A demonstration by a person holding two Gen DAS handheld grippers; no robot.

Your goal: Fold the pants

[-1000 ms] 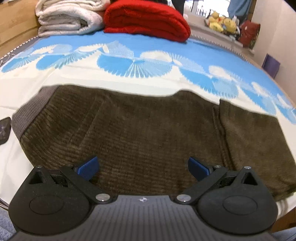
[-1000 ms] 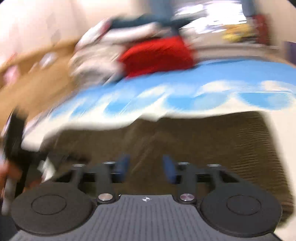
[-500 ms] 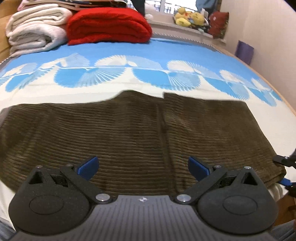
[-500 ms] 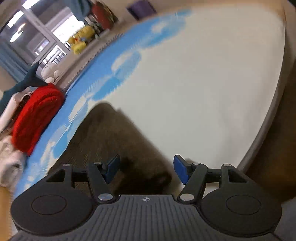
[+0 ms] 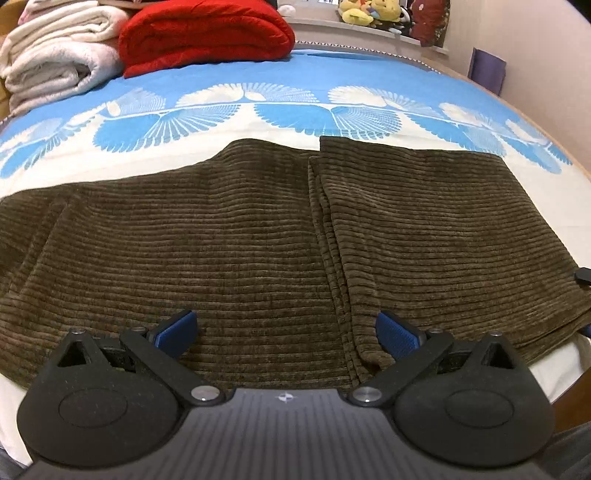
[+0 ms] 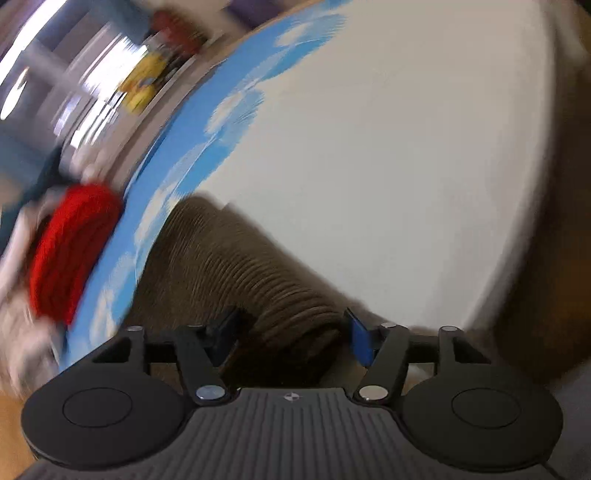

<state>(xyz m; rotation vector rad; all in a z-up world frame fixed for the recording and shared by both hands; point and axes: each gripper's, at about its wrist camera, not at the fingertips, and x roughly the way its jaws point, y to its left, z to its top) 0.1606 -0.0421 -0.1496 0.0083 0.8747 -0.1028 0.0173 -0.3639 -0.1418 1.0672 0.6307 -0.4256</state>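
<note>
Across the lower frame the left tongs [image 5: 286,328] hung spread over brown corduroy pants [image 5: 240,240]; right tongs [image 6: 291,338], spread, straddled the hem corner; a shallow bite could slip.

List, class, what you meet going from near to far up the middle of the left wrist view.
Left gripper → brown corduroy pants → blue-and-white patterned bedspread → folded red blanket.

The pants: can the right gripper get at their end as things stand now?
Probably yes. The right gripper has its jaws open on both sides of the pants at their end, and nothing lies between; the view is blurred.
</note>
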